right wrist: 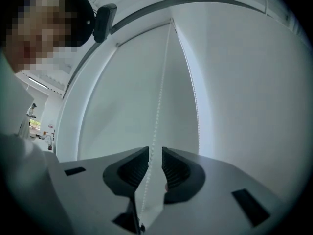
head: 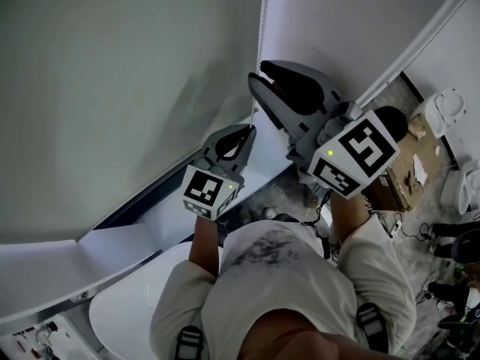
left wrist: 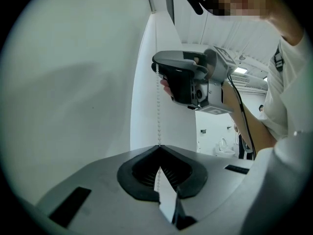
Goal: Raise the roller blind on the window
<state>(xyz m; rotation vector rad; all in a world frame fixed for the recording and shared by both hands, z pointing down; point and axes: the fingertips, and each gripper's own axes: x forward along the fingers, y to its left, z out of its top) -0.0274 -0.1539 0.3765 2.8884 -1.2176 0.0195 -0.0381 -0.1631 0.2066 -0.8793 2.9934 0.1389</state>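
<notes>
While the left gripper [left wrist: 159, 147] pinches the thin white beaded chain [left wrist: 158, 111], the right gripper [right wrist: 154, 152], spread around that chain higher up, should clamp squarely before any release.

Cardboard box [head: 403, 169] and cables [head: 411, 229] on floor [head: 431, 201]

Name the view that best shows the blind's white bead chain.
The right gripper view: the white bead chain runs unbroken from between the right gripper's parted jaws far upward. The left gripper view shows a shorter stretch entering the left gripper's shut jaws. The head view shows only a thin line.
</notes>
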